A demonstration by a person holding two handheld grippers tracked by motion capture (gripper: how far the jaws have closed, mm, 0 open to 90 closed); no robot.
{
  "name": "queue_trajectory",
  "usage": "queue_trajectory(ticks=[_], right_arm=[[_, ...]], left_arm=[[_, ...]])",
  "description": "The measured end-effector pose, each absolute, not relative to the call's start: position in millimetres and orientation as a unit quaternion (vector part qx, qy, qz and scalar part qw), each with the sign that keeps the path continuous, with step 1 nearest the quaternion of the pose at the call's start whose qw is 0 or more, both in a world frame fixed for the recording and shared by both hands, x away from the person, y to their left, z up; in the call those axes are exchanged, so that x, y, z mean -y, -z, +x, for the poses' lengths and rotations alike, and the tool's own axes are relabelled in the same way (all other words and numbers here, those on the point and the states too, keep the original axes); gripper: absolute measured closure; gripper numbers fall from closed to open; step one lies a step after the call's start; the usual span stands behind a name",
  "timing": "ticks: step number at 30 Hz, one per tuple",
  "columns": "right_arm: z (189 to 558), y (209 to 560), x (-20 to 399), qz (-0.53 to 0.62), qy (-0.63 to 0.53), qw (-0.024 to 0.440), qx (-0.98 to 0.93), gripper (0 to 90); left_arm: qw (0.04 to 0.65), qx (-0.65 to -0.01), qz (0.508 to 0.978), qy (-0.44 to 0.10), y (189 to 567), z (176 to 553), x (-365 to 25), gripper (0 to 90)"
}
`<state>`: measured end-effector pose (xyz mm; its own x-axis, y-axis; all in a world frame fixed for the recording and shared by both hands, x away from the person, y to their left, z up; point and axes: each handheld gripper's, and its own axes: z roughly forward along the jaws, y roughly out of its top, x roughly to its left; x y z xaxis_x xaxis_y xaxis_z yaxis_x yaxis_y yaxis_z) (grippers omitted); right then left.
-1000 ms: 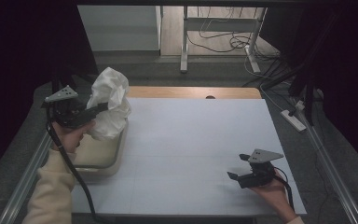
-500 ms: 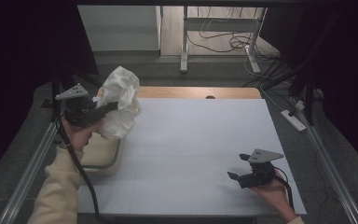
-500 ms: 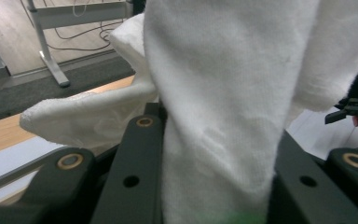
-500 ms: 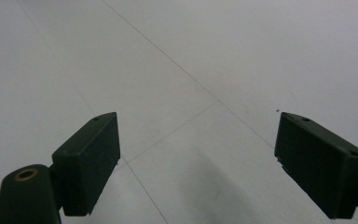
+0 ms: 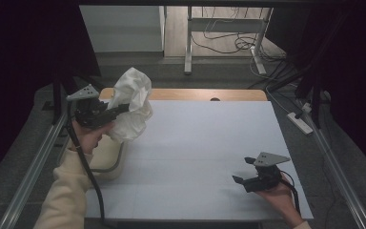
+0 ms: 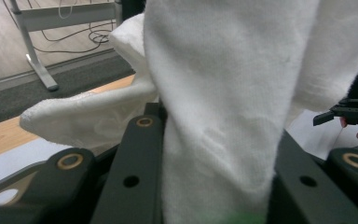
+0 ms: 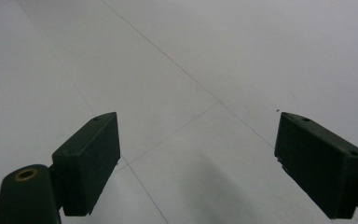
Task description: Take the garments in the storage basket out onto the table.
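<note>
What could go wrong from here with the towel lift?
1. The left gripper pinches only one fold of the white towel; the loose bulk could slide out of the jaws.
2. The hanging end sits just above the beige basin and may snag its rim.
3. The right gripper rests open on the table, far from helping.

The white towel (image 6: 223,107) hides the left gripper's (image 6: 214,186) pads.

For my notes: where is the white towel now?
In the high view the white towel hangs clamped in the left gripper, above the table's left edge, beside the basin.
</note>
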<state>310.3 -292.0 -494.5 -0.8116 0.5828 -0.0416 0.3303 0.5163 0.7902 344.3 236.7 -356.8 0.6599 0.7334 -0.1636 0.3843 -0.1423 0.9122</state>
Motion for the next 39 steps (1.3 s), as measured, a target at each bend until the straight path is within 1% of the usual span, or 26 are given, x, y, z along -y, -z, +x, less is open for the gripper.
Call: queue_trajectory(ticks=[39], right_arm=[[310, 495, 291, 0.266, -0.413, 0.151, -0.858, 13.9]], left_arm=[[0.54, -0.347, 0.752, -0.147, 353, 350, -197, 75.4]])
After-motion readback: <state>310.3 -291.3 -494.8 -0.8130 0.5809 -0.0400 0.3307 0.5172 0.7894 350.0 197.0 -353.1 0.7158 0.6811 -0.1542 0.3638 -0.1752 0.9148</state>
